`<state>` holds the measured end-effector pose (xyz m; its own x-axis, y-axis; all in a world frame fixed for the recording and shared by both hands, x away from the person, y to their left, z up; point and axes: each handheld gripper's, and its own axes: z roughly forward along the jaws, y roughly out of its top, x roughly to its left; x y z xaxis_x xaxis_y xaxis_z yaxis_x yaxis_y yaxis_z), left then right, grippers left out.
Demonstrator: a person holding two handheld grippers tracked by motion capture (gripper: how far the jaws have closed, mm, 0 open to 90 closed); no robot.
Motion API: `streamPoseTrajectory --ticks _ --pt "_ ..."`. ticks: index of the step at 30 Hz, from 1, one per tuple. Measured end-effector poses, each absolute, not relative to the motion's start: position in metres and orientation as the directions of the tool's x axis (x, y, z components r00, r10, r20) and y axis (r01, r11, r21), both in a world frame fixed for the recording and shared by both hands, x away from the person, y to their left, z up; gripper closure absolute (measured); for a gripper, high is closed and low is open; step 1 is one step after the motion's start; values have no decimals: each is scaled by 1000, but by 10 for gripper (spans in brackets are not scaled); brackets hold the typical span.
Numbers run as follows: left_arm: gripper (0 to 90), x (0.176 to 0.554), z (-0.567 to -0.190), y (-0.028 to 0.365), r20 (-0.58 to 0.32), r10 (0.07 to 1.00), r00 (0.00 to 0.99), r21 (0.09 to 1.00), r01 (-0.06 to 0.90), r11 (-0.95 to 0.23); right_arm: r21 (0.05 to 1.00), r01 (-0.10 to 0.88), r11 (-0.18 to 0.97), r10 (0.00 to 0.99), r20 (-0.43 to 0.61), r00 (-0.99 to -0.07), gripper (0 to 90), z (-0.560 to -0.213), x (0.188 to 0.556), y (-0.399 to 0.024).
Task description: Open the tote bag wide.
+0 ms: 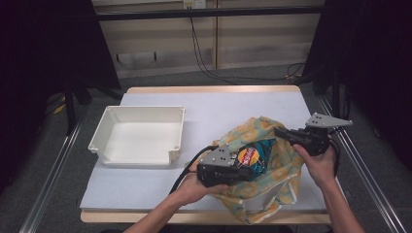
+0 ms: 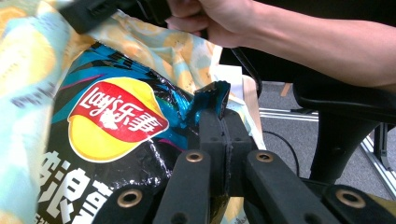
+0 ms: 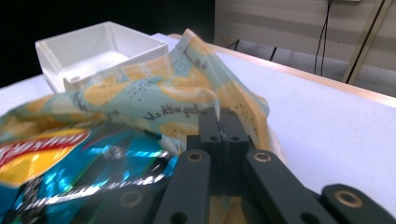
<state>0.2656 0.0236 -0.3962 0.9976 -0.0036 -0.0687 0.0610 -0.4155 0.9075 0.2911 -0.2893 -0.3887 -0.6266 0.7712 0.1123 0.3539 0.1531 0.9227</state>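
Closest in, both forearms reach over the white desk [image 1: 145,184]. On its left sits an empty white plastic bin [image 1: 141,133]; a yellow-and-teal patterned cloth bag [image 1: 272,165] lies crumpled at the right front. A Lay's chip bag [image 2: 112,135] rests in the cloth bag's mouth. Its crimped corner is clamped in the left gripper [image 2: 223,126]. With its jaws together, the right gripper [image 3: 219,123] pinches the cloth bag's edge.

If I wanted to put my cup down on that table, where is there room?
Bare tabletop lies behind the white tray and the patterned bag, up to the far edge. A strip in front of the tray is free too. The near right is crowded: bag, chip packet and both grippers.
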Motion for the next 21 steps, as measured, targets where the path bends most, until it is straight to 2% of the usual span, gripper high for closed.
streamPoseTrajectory --ticks 8,21 --pt "895 261 -391 33 -55 3 998 921 52 -387 917 381 122 805 134 -578 900 -396 316 -298" --pt "897 273 -377 40 -88 46 995 943 98 -319 906 404 125 789 156 -595 885 -407 320 -288"
